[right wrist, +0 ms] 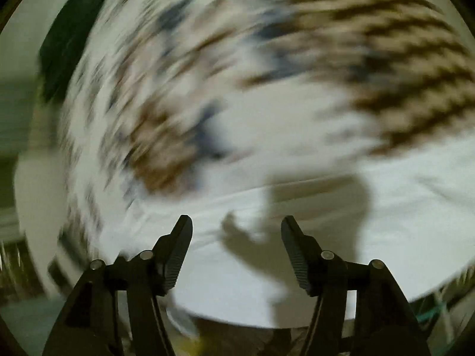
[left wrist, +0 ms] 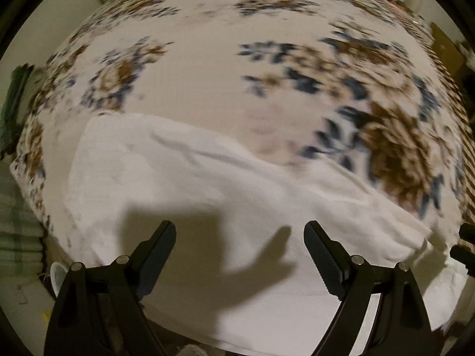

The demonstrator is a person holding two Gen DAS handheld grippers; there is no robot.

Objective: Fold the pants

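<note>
Two grippers are seen, each held above the white pants (left wrist: pixel 190 184), which are spread flat on a floral bedspread (left wrist: pixel 207 68). On the left, the left gripper (left wrist: pixel 240 231) is held with its jaws spread wide and nothing between them, its shadow cast onto the cloth below. On the right, the right gripper (right wrist: pixel 236 225) is likewise held with jaws spread and empty over the pants (right wrist: pixel 400 195), though that view is heavily blurred.

floral bedspread (left wrist: pixel 193 68), perhaps green curtain (left wrist: pixel 12 103) beside.
</note>
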